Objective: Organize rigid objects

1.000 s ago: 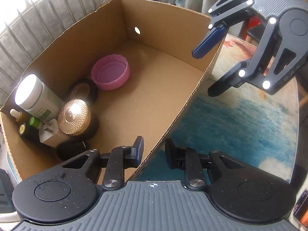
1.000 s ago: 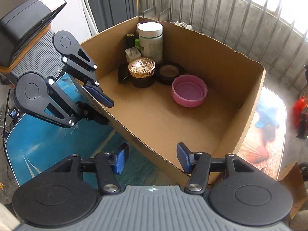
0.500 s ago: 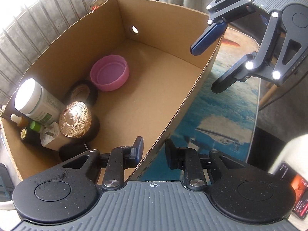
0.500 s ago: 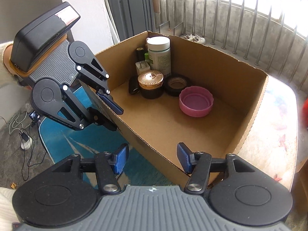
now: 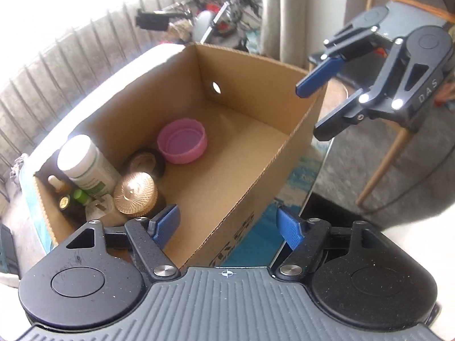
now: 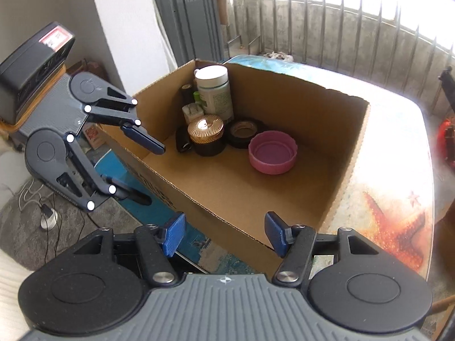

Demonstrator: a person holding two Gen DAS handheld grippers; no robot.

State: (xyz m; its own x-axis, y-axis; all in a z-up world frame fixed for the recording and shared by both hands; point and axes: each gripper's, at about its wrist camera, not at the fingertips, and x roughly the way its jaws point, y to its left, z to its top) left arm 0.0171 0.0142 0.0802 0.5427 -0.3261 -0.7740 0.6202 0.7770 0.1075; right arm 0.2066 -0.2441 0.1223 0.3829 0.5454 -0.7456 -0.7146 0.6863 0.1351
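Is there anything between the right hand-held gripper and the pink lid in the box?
Only the cardboard box's near wall. It stands between the right hand-held gripper, whose jaws are opening and empty, and the pink lid. From above, the bare box floor is unobstructed.

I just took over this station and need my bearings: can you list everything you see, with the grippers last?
cardboard box: one, brown, open-topped, on the table
table: one, blue sea and starfish print, under the box
pink cap: one, pink, on the box floor, open side up
tape roll: one, black, beside the pink cap
gold-lidded jar: one, dark with gold lid, beside the tape roll
white-capped bottle: one, pale green, upright in the far corner
small items: several, a white plug and dark little bottles, packed in that corner
left gripper: jaws opening, astride the box's near wall, pads off it
right gripper: jaws opening, astride the same wall, not touching it
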